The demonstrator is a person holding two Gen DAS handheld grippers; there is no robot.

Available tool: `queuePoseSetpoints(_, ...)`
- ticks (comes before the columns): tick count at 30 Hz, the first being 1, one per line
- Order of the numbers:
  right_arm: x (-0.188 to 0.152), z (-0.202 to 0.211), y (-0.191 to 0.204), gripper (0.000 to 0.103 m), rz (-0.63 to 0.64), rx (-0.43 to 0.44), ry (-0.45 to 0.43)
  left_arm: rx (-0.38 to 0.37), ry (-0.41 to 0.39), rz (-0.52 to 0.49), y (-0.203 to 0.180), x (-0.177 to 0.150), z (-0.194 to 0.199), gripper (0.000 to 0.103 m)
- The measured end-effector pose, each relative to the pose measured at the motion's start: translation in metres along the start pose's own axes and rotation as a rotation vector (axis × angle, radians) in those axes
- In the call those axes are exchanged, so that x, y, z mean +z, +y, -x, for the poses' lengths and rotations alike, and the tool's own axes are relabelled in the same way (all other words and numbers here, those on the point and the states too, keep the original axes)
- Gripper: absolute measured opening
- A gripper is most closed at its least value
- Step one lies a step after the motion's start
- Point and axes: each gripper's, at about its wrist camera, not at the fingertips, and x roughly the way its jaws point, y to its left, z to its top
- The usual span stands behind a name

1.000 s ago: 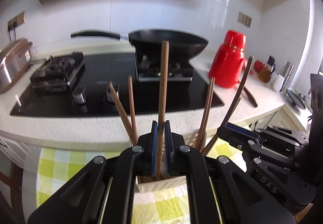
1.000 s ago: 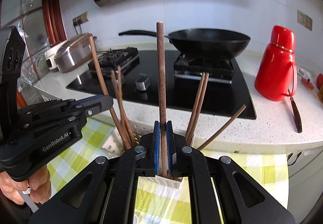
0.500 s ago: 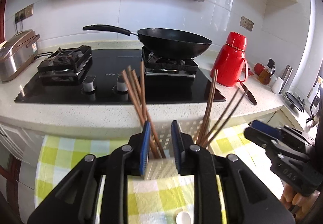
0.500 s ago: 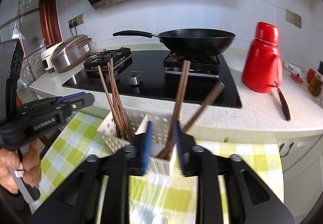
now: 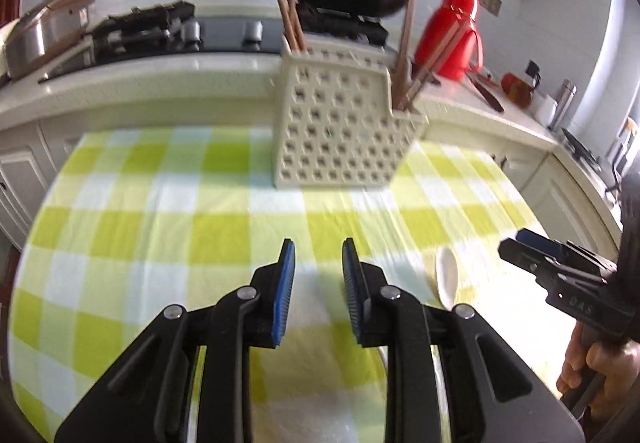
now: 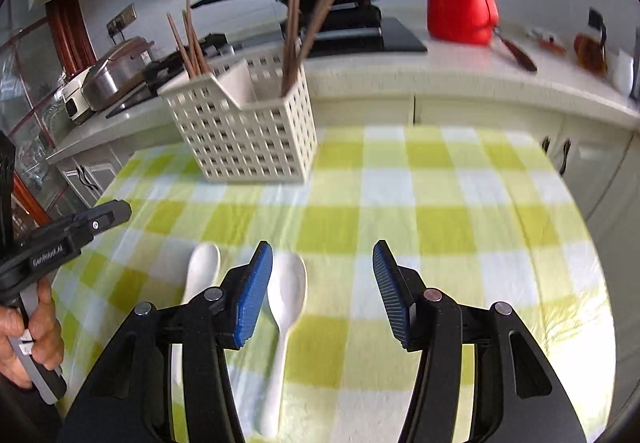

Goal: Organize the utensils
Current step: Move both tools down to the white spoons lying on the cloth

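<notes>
Both grippers hover low over the checked tablecloth (image 6: pixel 440 203), empty. The left gripper (image 5: pixel 318 271) has its pads a little apart; the right gripper (image 6: pixel 322 275) is spread wider. The white basket (image 6: pixel 248 127) stands at the far edge of the cloth, with chopsticks (image 6: pixel 296 27) upright in two compartments. Two white spoons (image 6: pixel 286 295) lie near the right gripper, apparently side by side.

both wrist views look low across the checked cloth (image 5: pixel 160 211), sharing the utensil basket (image 6: pixel 248 131) and stove
</notes>
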Motion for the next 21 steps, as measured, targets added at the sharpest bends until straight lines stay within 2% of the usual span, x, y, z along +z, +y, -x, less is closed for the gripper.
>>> queuePoseSetpoints(5, -0.008, -0.009, -0.003, 0.051, -0.004, 0.013, 0.027, -0.046, 0.042, 0.005, -0.006, -0.012, -0.015, 0.024)
queuePoseSetpoints(13, -0.011, -0.031, 0.003, 0.051, 0.002, 0.053, 0.085, -0.078, 0.102, 0.026, -0.009, -0.015, -0.041, 0.023)
queuePoseSetpoints(21, -0.007, -0.044, -0.001, 0.045, -0.024, 0.090, 0.110, -0.112, 0.132, 0.048, -0.006, -0.015, -0.055, 0.022)
